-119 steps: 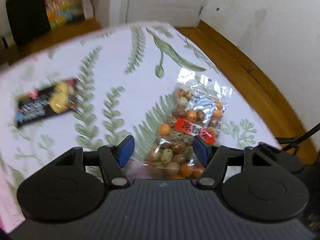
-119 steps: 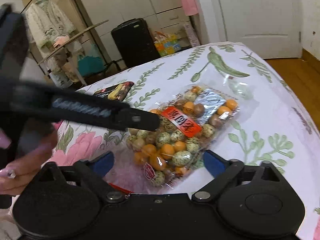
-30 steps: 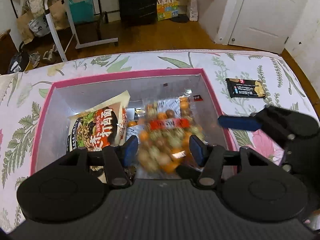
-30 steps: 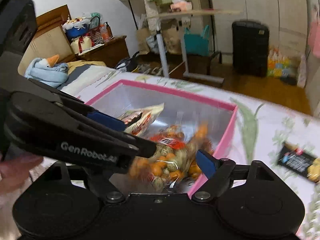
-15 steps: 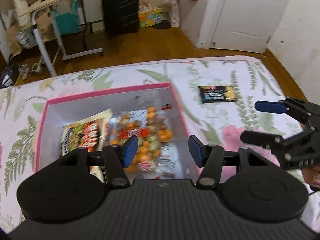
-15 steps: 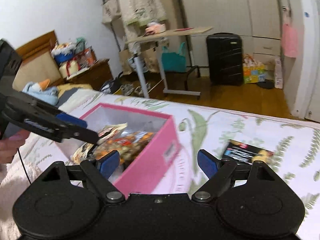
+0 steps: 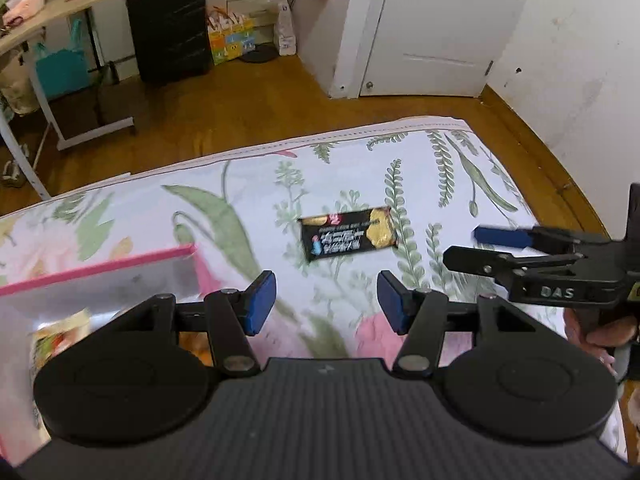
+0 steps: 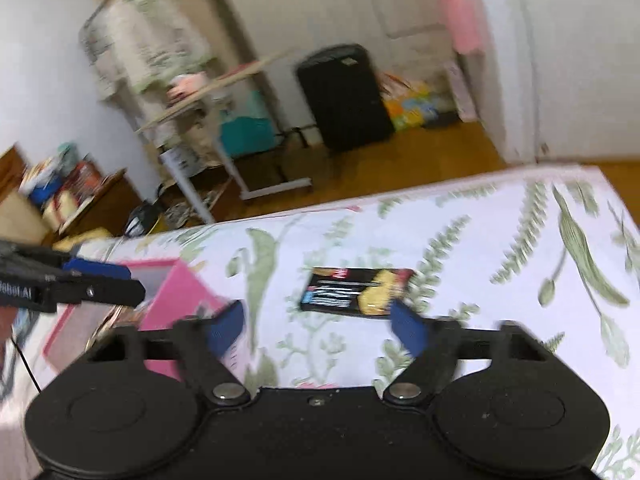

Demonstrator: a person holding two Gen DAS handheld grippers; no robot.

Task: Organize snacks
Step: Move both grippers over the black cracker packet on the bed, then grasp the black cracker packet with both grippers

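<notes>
A black snack packet (image 7: 349,234) with a yellow picture lies flat on the floral tablecloth (image 7: 440,168); it also shows in the right wrist view (image 8: 356,292). My left gripper (image 7: 327,306) is open and empty, short of the packet. My right gripper (image 8: 316,326) is open and empty, just before the packet; it also shows from the side in the left wrist view (image 7: 480,244). The pink storage box (image 7: 100,266) sits at the left, with an instant-noodle packet (image 7: 60,334) partly visible inside. The box also shows in the right wrist view (image 8: 176,280).
The table's far edge (image 7: 280,146) drops to a wooden floor. Beyond stand a black suitcase (image 7: 170,26), a side desk (image 7: 48,12) and a white door (image 7: 444,28). A wall (image 7: 568,60) runs along the right.
Both grippers have swung right, away from the pink box toward the black packet. The bag of mixed nuts lies in the box, out of sight now. Both stay open and empty.
</notes>
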